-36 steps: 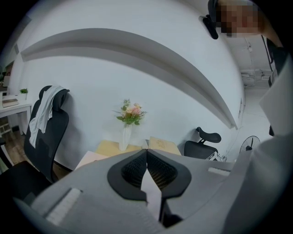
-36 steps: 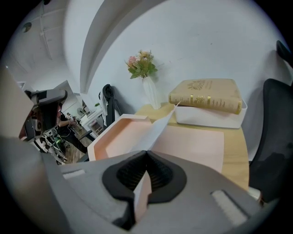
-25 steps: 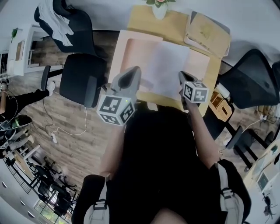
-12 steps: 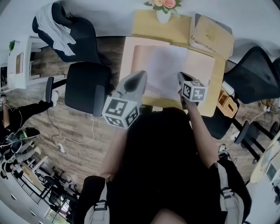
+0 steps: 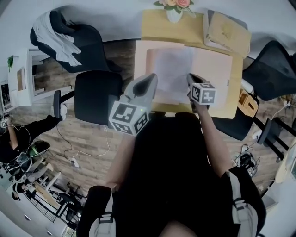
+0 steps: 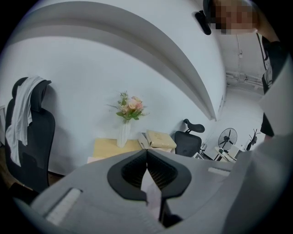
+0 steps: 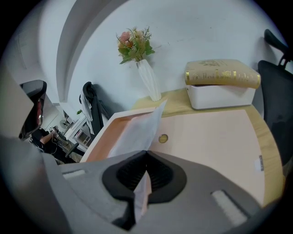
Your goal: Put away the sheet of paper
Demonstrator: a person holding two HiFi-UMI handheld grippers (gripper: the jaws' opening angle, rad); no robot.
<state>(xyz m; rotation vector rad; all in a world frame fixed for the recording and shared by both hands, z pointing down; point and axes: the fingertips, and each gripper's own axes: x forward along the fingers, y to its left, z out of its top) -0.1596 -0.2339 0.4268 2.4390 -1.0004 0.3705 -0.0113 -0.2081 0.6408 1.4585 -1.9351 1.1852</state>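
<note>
- Now clamped shut on sheet (image 5: 173,69) at its near edge: left gripper (image 5: 150,77) and right gripper (image 5: 190,77).
- Spread over pink folder (image 5: 217,74) on desk (image 5: 152,28).
- Behind, flowers (image 5: 175,3) in vase (image 5: 174,15), box (image 5: 226,30) beside.

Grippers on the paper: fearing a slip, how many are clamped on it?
2. The left gripper pinches the sheet of paper on its left side; the right gripper, on its right side.

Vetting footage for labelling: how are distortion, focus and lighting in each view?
Head view: strong fisheye, the desk edges bow, detail is soft. Left gripper view: the close left gripper looks blurred, corners go black. Right gripper view: even light, the sheet of paper fairly sharp, black rim again.
</note>
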